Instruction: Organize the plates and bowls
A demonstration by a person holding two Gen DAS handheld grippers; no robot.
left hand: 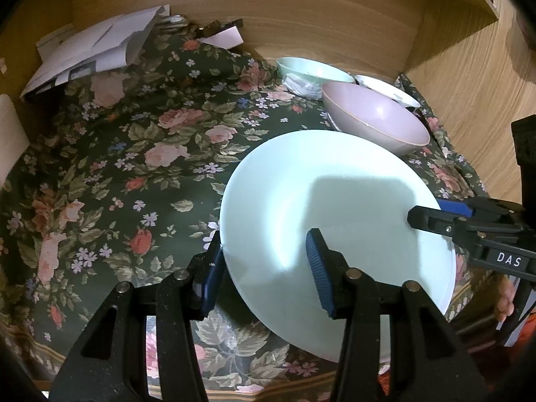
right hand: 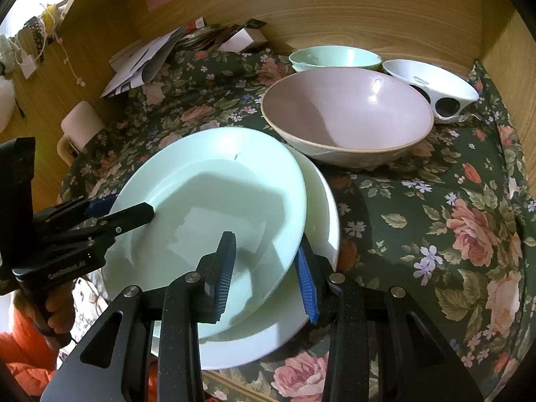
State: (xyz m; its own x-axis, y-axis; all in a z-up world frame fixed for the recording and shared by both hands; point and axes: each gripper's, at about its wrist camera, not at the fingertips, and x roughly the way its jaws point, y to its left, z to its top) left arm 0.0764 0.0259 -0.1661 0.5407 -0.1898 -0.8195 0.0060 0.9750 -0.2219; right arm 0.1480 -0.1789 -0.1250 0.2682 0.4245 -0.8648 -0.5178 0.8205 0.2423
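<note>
top plate (right hand: pixel 214 181): pale green, glossy, round; held tilted over the white plate, near the pink bowl
left gripper (left hand: pixel 264 268): clamped on the top plate's rim, one pad inside, one outside
right gripper (right hand: pixel 266 268): clamped on the opposite rim of the same plate
white plate (right hand: pixel 321 201): smooth, round, flat on the cloth just in front of the pink bowl
progress: plate stack half formed; top plate judged not yet seated
pink bowl (right hand: pixel 348 114): wide, glazed, empty, unstacked
green bowl (right hand: pixel 335 57): behind the pink bowl, loose
white bowl (right hand: pixel 432 83): right of the pink bowl, dark round spots outside
remaining: bowls still to be nested
floral tablecloth (right hand: pixel 435 207): dark, soft, slightly rumpled
</note>
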